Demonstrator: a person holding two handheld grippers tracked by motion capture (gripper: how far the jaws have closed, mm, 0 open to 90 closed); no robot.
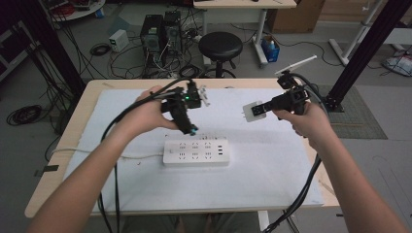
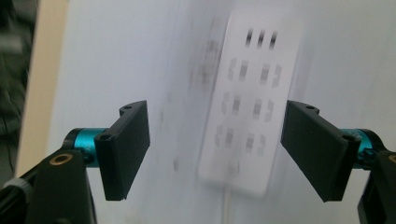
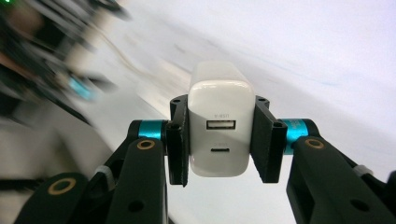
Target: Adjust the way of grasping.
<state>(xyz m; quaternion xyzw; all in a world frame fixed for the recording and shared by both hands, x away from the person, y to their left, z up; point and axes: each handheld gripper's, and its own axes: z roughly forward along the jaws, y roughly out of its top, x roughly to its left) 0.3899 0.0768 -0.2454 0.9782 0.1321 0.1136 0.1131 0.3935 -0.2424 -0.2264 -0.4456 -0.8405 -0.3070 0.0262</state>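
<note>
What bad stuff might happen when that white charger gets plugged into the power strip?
1. The right gripper pinches the charger only by its smooth sides, so it might slip or twist when pushed in.
2. The power strip lies loose on the white mat, and the open left gripper holds nothing, so the strip may slide.
3. The charger's prongs point sideways, not down, and could miss the slots.

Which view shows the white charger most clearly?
The right gripper view: the charger sits close and sharp between the fingers, ports facing the camera. The high view shows it small, prongs pointing left.
</note>
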